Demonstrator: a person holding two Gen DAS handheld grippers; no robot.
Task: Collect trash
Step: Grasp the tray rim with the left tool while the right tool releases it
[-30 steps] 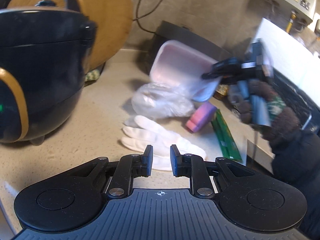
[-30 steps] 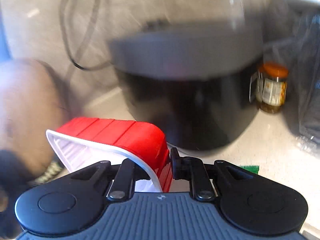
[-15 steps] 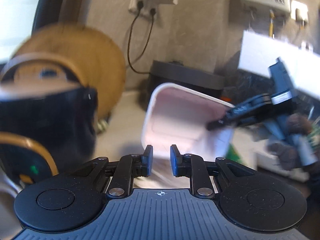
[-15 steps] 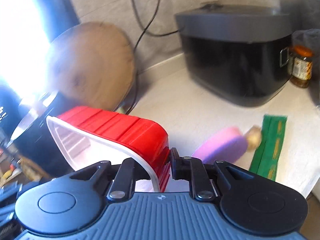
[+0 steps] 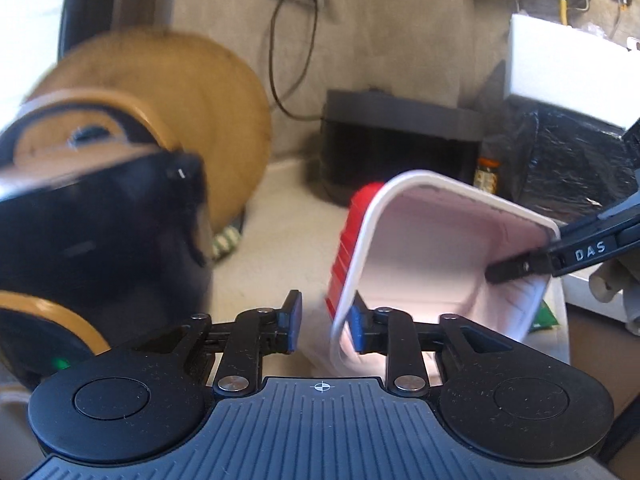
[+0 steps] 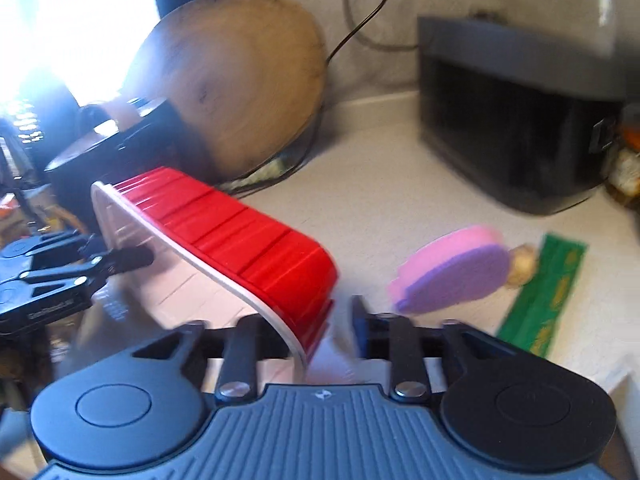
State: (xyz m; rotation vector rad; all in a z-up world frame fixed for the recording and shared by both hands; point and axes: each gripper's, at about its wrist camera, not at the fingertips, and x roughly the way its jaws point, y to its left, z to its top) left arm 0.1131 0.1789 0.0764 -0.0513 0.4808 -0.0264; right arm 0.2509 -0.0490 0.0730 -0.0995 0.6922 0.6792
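A red takeaway tray with a white inside (image 6: 240, 232) hangs in the air over the counter's front edge. My right gripper (image 6: 320, 328) is shut on one end wall of it. In the left wrist view the tray (image 5: 432, 248) fills the right half, its open side facing me. My left gripper (image 5: 324, 324) has its jaws apart around the tray's near rim, one finger inside and one outside; they are not closed on it. In the right wrist view a left finger (image 6: 128, 258) reaches into the tray's far end.
A black rice cooker (image 5: 92, 232) stands at the left, a round wooden board (image 5: 208, 128) behind it. A black appliance (image 6: 516, 132) sits at the back. A pink and purple sponge (image 6: 452, 272) and a green packet (image 6: 548, 296) lie on the counter (image 6: 380, 184).
My right gripper has carried the tray toward my left gripper and down. My left gripper has risen from the counter, and its jaws have spread and now straddle the tray's rim.
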